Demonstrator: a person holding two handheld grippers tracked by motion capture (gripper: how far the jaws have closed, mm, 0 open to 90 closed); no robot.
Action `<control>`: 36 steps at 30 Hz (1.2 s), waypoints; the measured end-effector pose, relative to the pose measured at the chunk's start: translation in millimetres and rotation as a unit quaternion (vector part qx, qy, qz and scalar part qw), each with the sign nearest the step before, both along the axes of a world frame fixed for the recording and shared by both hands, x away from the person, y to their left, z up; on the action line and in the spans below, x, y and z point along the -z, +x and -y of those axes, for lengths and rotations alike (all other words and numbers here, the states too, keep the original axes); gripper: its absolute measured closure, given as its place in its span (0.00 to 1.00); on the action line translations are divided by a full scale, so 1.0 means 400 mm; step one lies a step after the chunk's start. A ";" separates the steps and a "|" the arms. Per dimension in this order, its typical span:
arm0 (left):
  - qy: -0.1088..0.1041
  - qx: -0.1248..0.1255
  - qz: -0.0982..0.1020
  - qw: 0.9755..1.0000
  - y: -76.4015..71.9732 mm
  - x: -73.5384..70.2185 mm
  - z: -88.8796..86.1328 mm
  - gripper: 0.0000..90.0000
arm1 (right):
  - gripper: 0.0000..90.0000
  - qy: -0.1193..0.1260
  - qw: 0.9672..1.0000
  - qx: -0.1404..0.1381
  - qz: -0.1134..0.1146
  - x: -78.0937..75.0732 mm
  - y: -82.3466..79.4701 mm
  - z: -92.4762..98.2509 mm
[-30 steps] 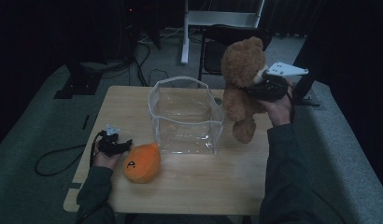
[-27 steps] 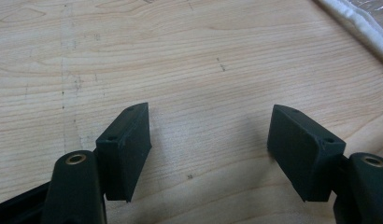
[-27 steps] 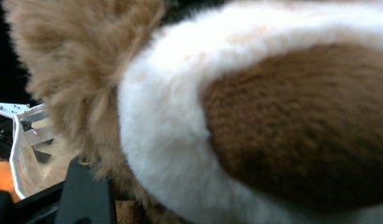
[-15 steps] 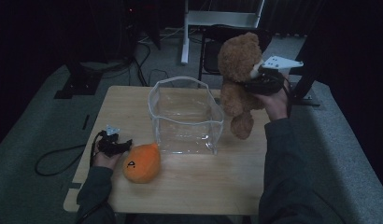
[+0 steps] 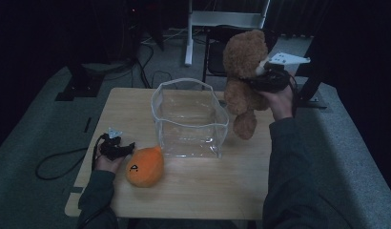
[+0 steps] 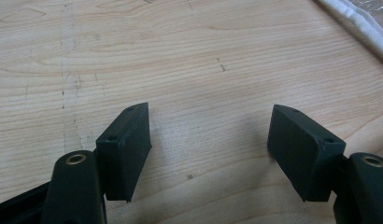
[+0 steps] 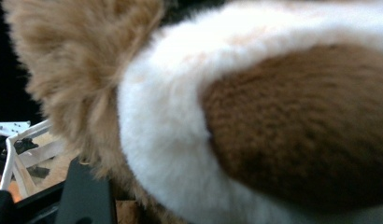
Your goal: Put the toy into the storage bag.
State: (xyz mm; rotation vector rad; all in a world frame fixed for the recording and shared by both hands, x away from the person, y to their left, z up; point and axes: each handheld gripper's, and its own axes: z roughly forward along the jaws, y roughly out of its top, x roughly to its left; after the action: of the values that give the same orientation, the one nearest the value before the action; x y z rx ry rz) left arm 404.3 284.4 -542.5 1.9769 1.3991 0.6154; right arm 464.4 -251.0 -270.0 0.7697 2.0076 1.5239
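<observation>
A brown teddy bear (image 5: 242, 78) hangs in the air to the right of a clear plastic bin (image 5: 189, 119), lifted clear of the wooden table (image 5: 222, 181). My right gripper (image 5: 266, 78) is shut on the bear's body; its fur (image 7: 227, 116) presses close against the right gripper view's camera. My left gripper (image 5: 123, 149) rests at the table's left, beside an orange plush toy (image 5: 145, 166). In the left gripper view its jaws (image 6: 210, 154) stand open over bare wood with nothing between them.
The bin is open-topped with a white rim and looks empty. A chair (image 5: 222, 43) and a white stand (image 5: 227, 19) are behind the table. A cable (image 5: 60, 164) trails off the table's left edge onto the grey floor.
The right hand has lifted the teddy bear a little higher and slightly toward the bin. The left hand and the orange plush have stayed put.
</observation>
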 end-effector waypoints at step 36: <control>0.000 0.000 0.000 1.000 0.000 0.000 0.000 0.34 | 0.38 0.012 1.000 0.001 -0.008 -0.062 0.030 -0.036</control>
State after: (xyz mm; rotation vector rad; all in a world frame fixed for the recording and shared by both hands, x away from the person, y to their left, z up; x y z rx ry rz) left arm 404.3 284.4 -542.5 1.9770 1.3990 0.6154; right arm 476.3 -236.7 -245.4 0.7958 2.0015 1.5489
